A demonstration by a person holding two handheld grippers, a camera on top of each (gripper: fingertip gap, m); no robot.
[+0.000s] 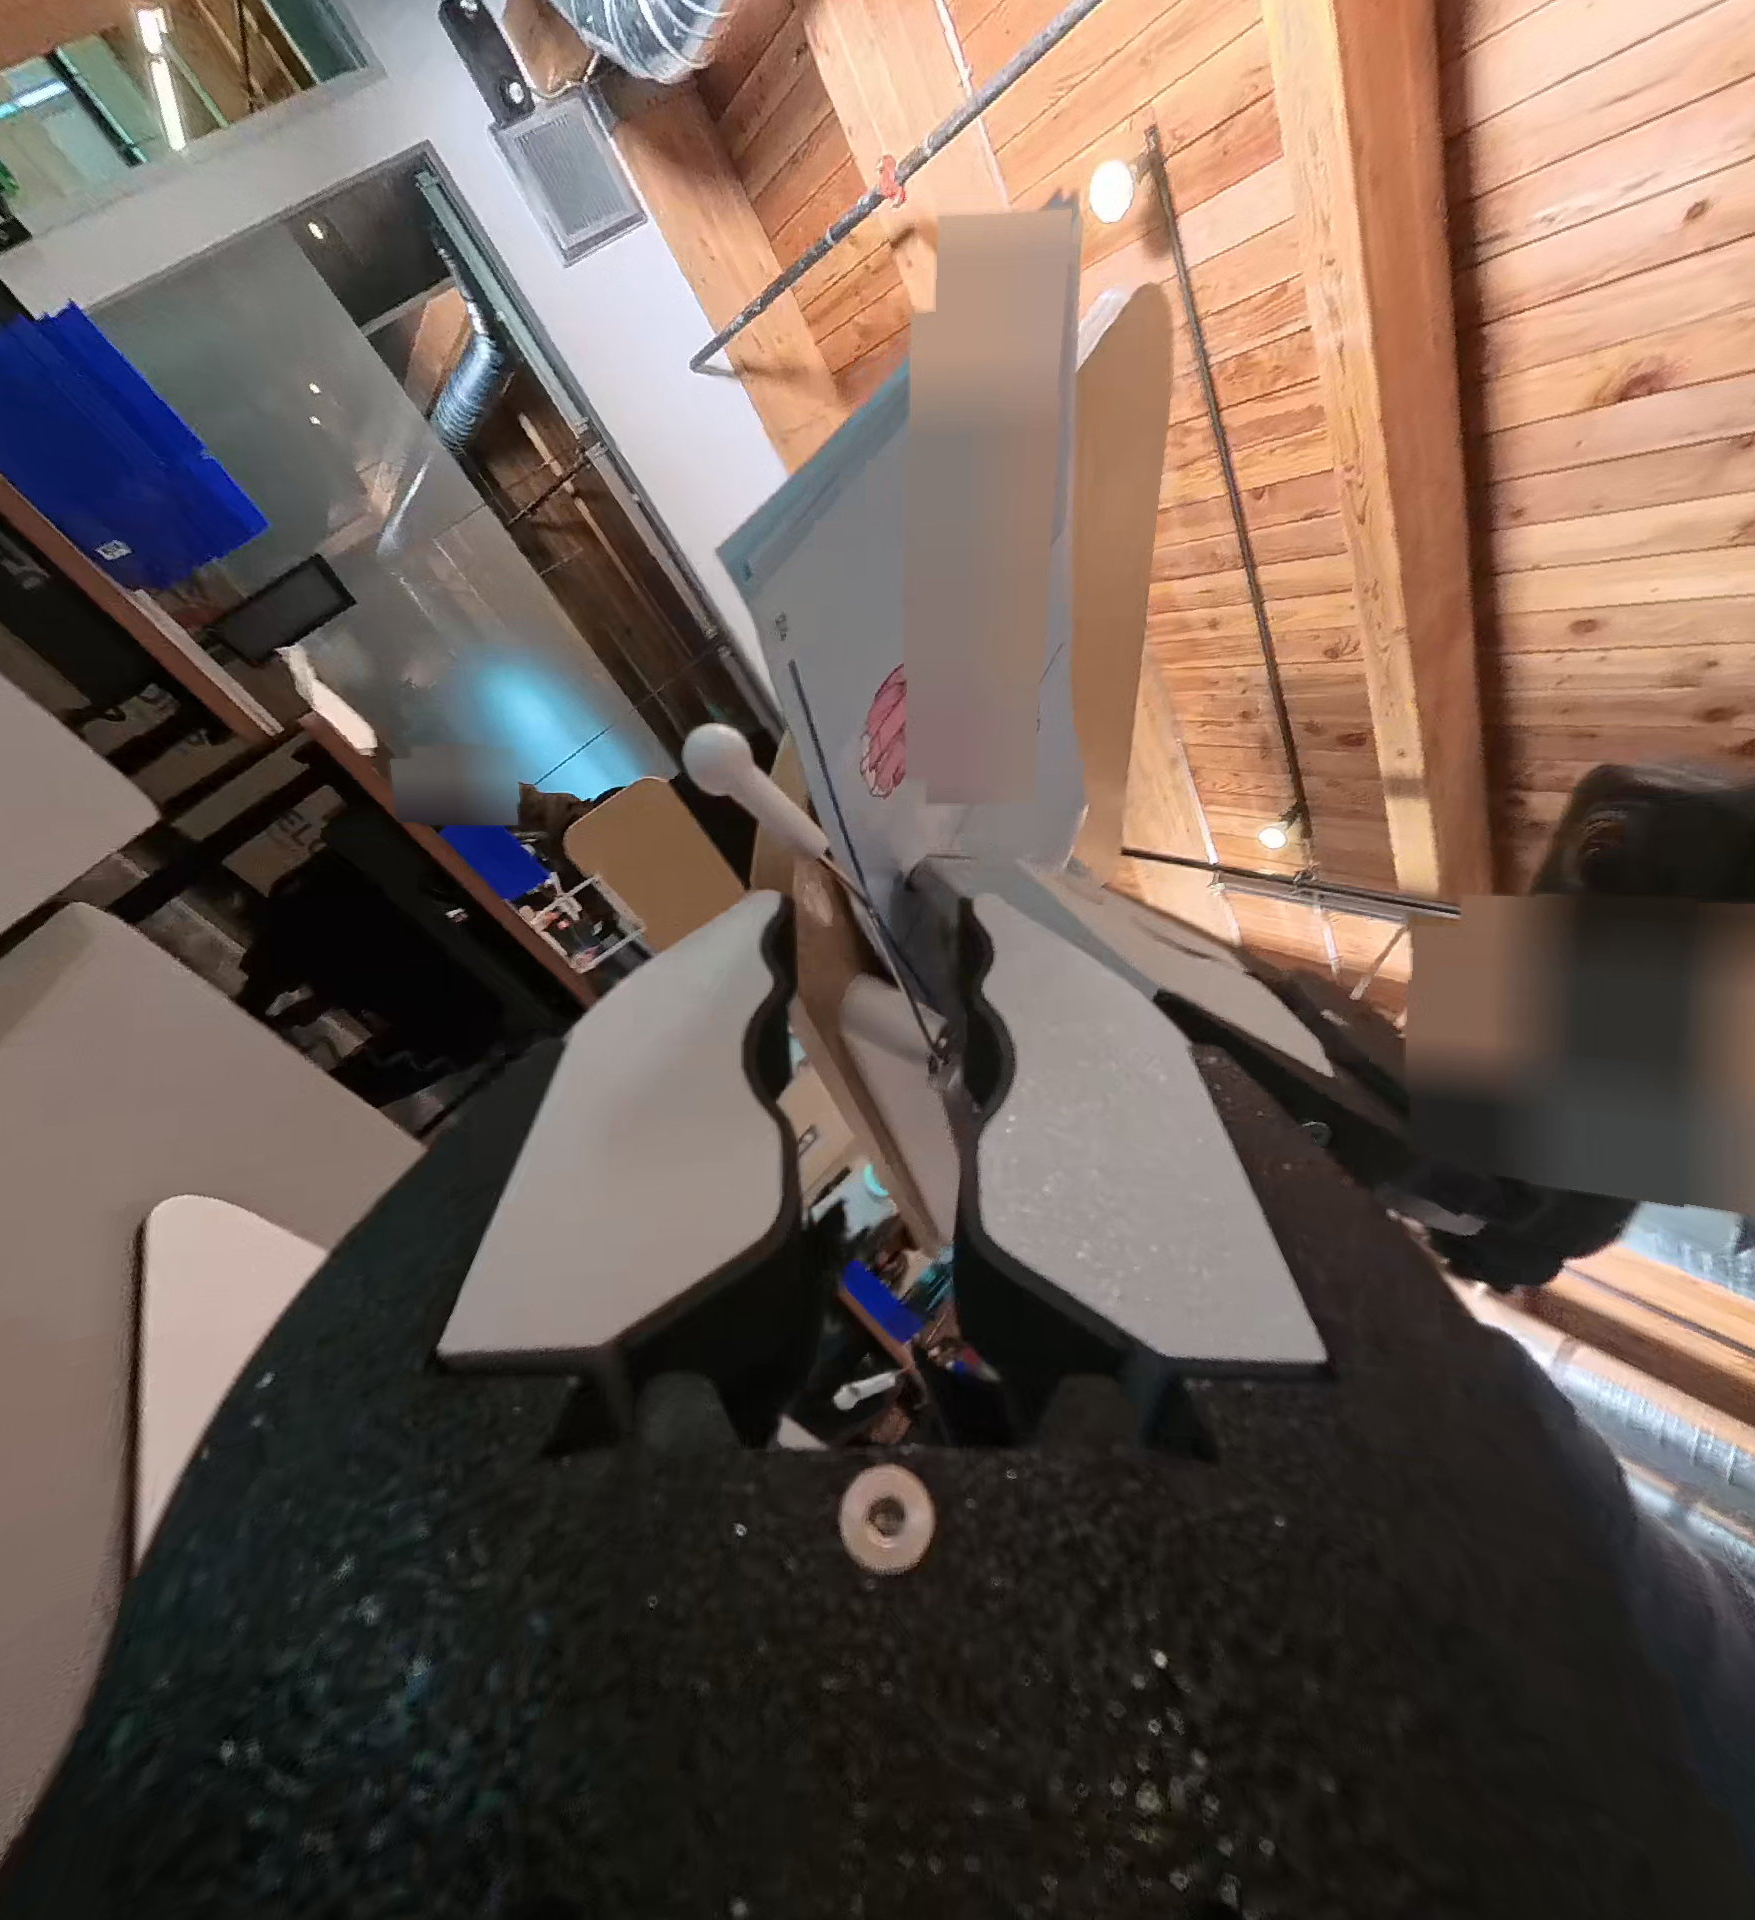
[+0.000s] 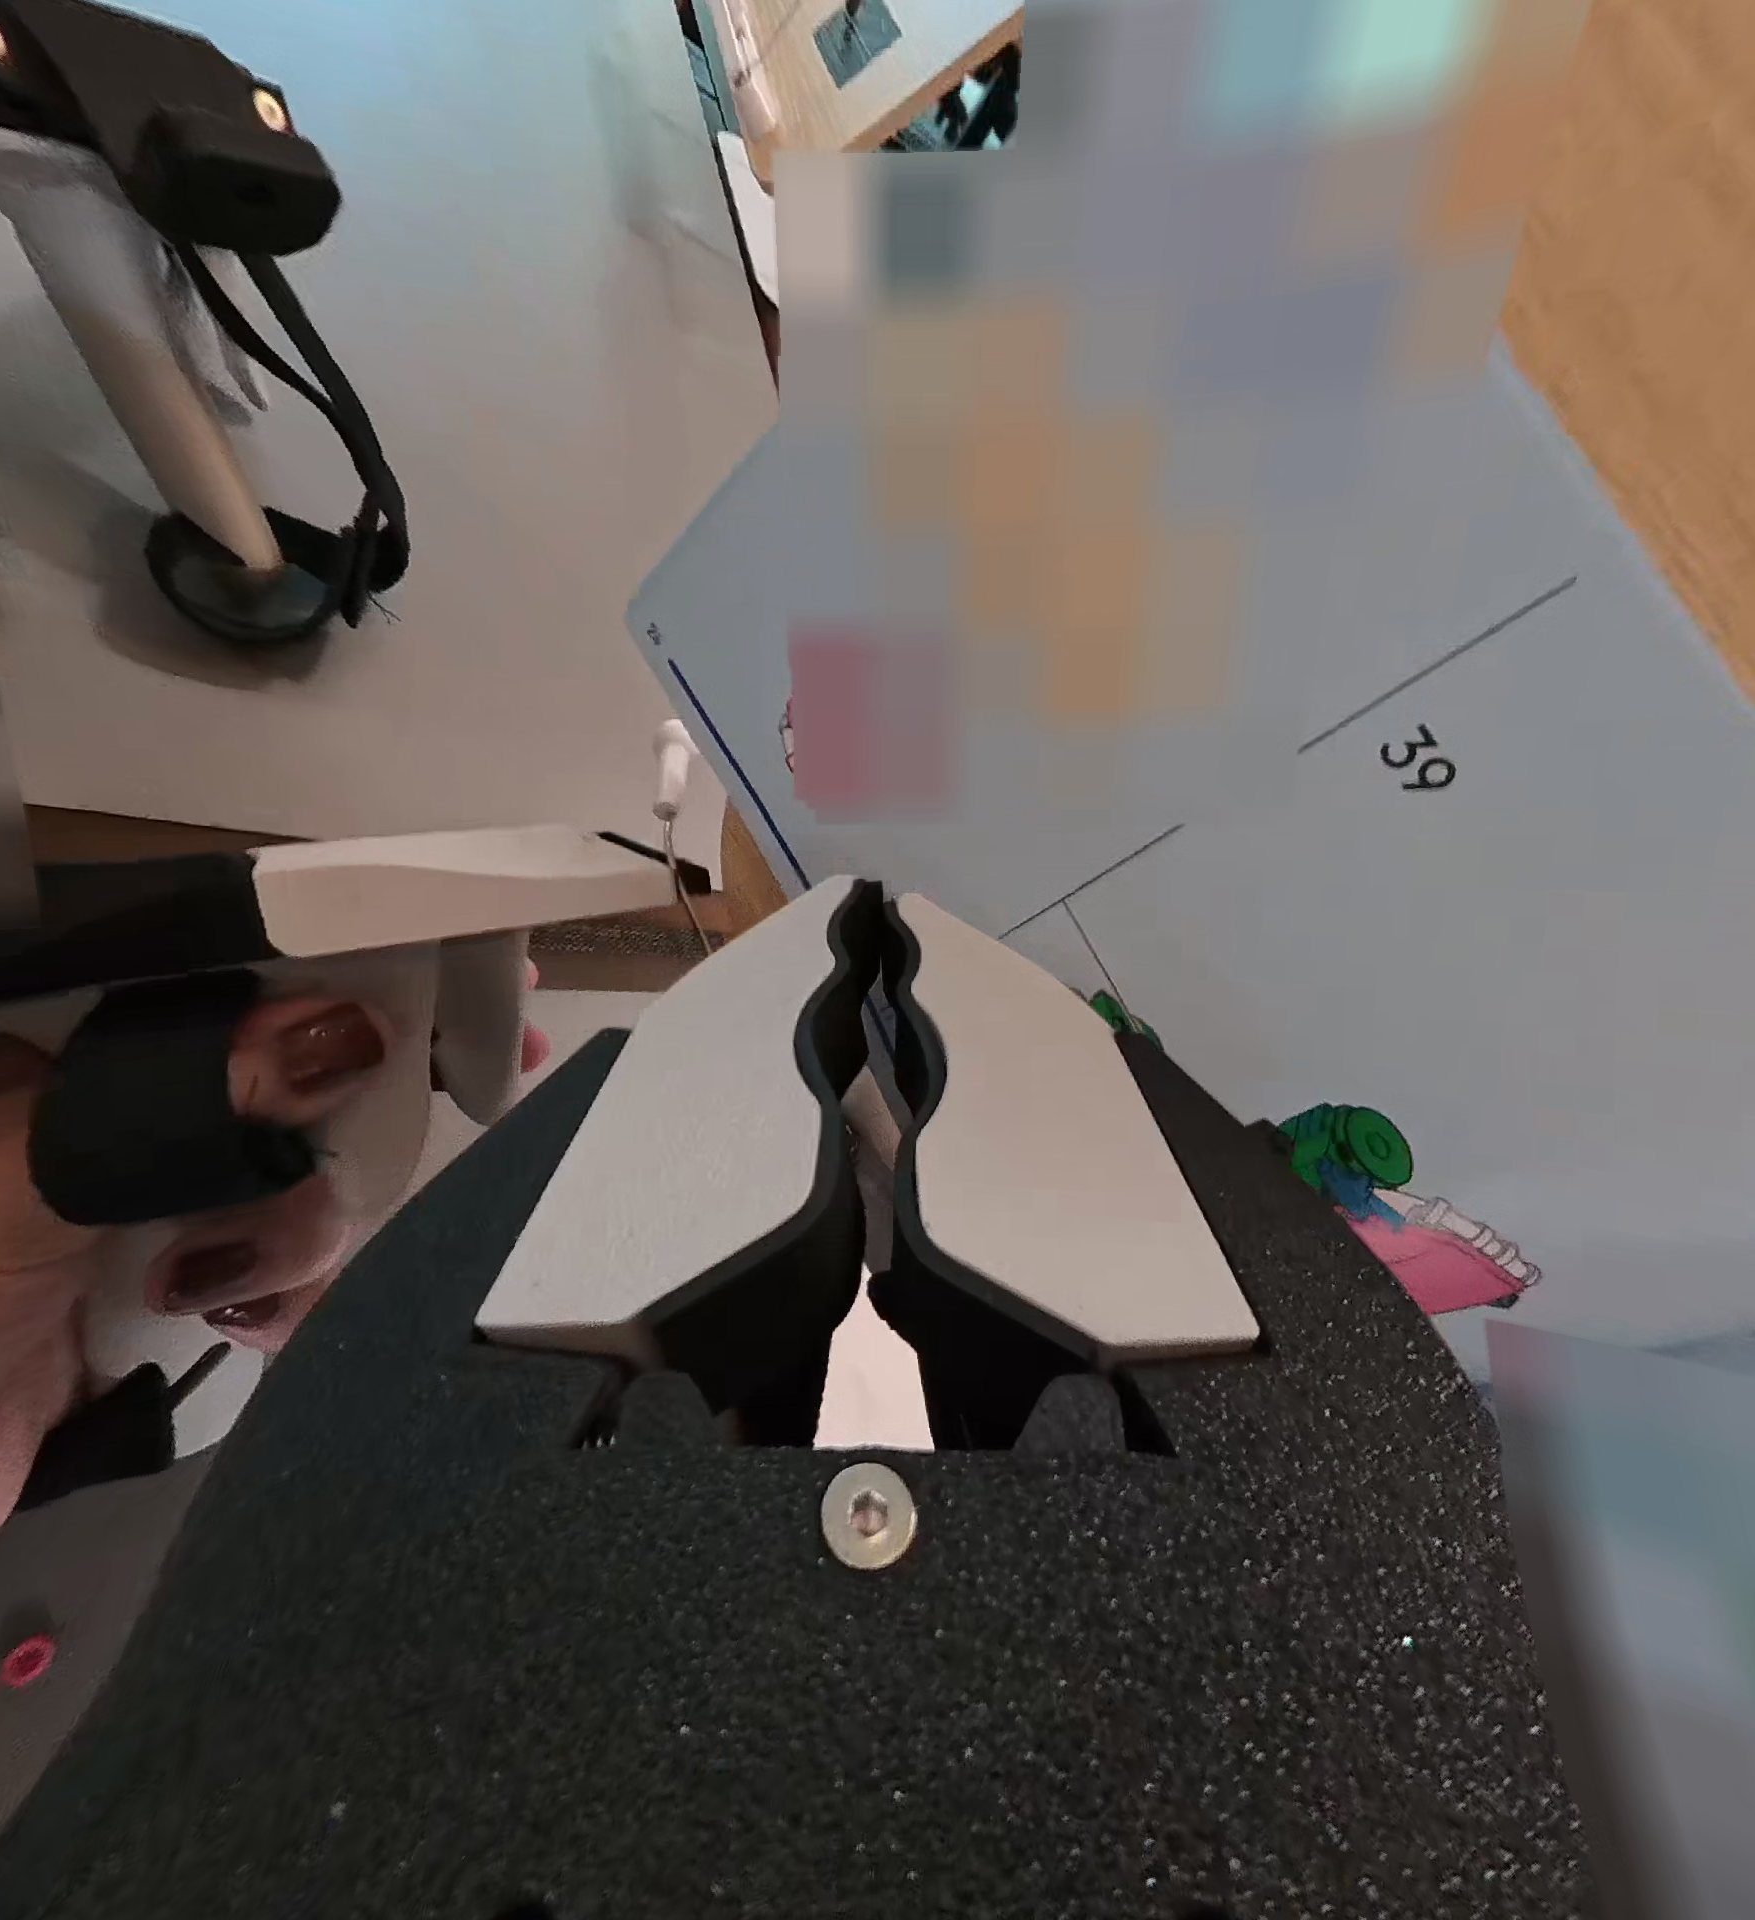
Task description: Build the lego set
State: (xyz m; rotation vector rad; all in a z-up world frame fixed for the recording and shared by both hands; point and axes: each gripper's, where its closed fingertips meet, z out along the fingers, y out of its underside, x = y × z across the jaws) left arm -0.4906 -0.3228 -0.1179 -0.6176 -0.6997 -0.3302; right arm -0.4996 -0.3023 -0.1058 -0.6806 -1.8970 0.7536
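The instruction booklet (image 2: 1268, 935) is pale blue, with printed pictures of green and pink parts (image 2: 1372, 1164). My right gripper (image 2: 878, 894) is shut on the edge of one of its pages. In the left wrist view the lifted page (image 1: 831, 582) stands upright ahead, its edge running down between my fingers. My left gripper (image 1: 873, 914) is open around that edge and points steeply up toward the ceiling. One of its fingers (image 2: 457, 883) shows at the left of the right wrist view, beside a gloved hand (image 2: 177, 1122). No loose bricks are in view.
A grey pole on a black round base (image 2: 229, 582) stands on the white table (image 2: 488, 416). A white plug with a cable (image 2: 670, 769) lies near the booklet. A wooden surface (image 2: 1683, 312) lies beyond the booklet. Wooden ceiling boards (image 1: 1579, 416) and white tabletops (image 1: 73, 1143) surround the left gripper. My left and right fingertips are right by each other.
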